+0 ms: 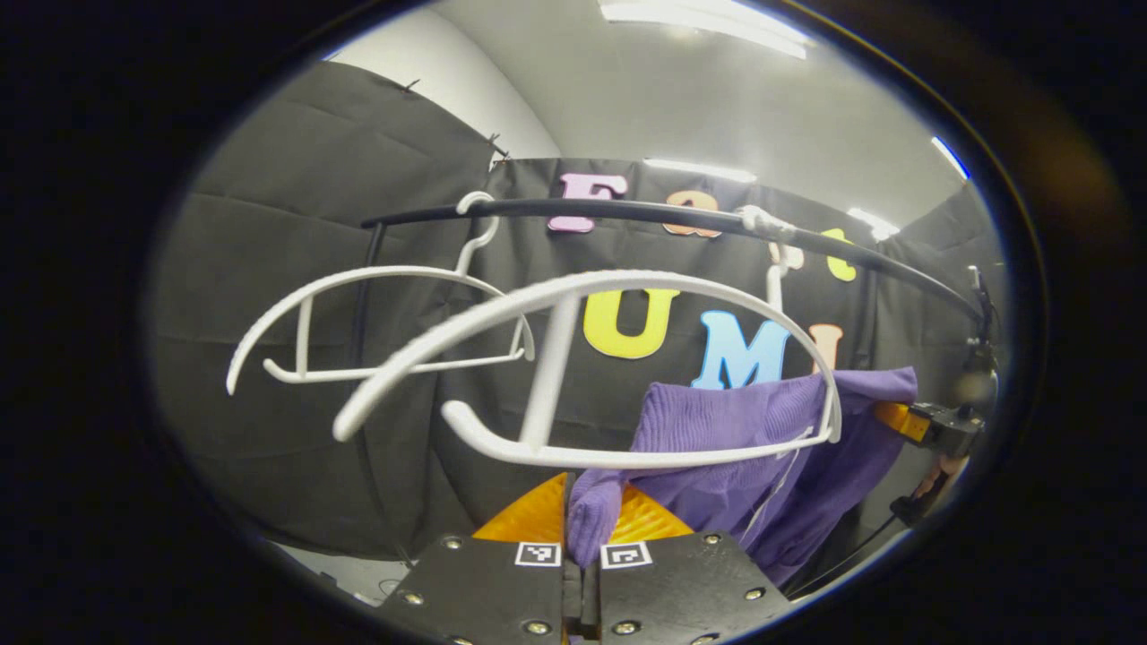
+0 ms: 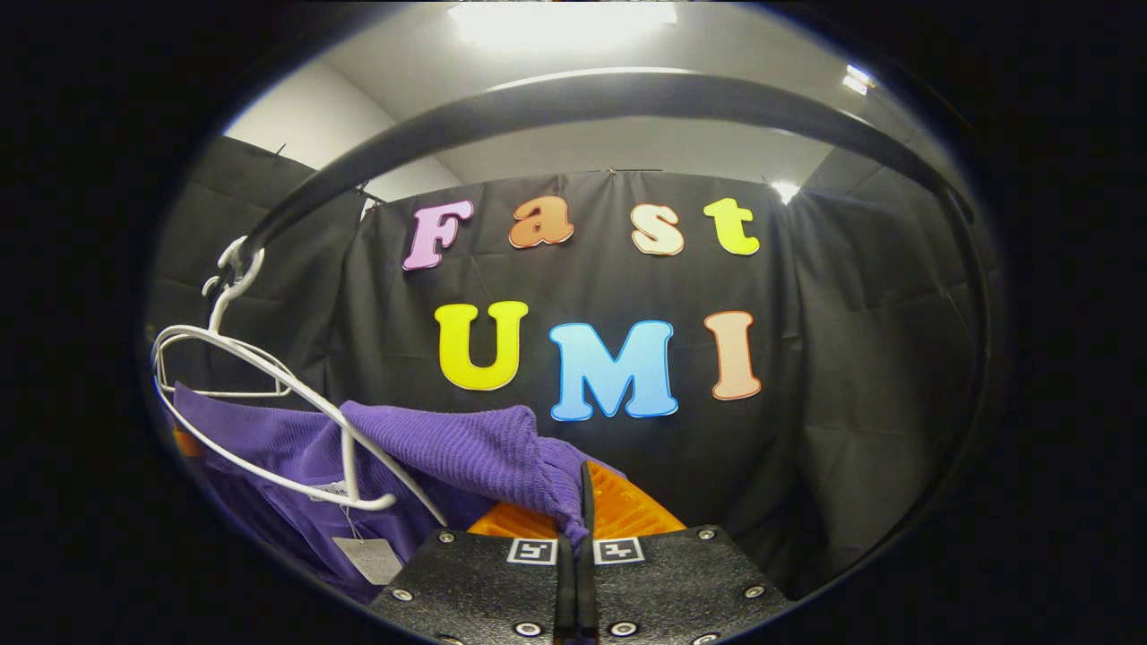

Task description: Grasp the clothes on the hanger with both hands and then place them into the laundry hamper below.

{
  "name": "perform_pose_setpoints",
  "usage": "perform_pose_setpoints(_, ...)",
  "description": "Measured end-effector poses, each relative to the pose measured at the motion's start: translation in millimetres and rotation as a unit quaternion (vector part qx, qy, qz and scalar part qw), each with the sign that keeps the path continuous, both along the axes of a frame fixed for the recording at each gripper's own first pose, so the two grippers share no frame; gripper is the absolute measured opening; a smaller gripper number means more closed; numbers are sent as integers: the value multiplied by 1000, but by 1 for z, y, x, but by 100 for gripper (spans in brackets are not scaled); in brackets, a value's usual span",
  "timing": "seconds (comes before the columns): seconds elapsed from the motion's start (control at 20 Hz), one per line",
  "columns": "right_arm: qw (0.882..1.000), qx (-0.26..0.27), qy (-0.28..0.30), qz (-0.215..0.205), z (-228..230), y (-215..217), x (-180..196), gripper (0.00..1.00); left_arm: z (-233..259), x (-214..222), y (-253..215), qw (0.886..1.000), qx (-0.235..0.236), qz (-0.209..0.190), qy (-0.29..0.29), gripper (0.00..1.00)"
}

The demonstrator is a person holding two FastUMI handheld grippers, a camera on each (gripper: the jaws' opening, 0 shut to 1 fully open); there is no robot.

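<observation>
A purple knit garment hangs stretched between both grippers, off the shoulders of the near white hanger. My left gripper is shut on a fold of its cloth. In the right gripper view the same purple garment drapes left from my right gripper, which is shut on its edge. The white hanger it came off hangs at the left, with the cloth lying partly over its lower arm. A paper tag dangles from the garment. The other gripper shows at the far right.
A black rail carries the near hanger and a second bare white hanger to its left. The same black rail arches close overhead in the right gripper view. Black cloth walls stand behind.
</observation>
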State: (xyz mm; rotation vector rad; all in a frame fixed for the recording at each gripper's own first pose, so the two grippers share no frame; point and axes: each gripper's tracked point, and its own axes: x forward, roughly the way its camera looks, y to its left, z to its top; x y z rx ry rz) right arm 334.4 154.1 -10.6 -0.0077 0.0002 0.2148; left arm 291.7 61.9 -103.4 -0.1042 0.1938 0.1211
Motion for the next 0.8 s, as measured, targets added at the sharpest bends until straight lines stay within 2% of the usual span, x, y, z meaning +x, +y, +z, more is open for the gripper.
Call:
perform_pose_setpoints(0.45, 1000, -8, 29, -7, -32, -38, 0, 0, -11, -14, -50, 1000, 5, -19, 25, 1)
perform_pose_setpoints(0.8, 998, -20, 39, -47, -42, -69, -53, 0, -14, -38, -70, 997, 0, -69, 29, 1)
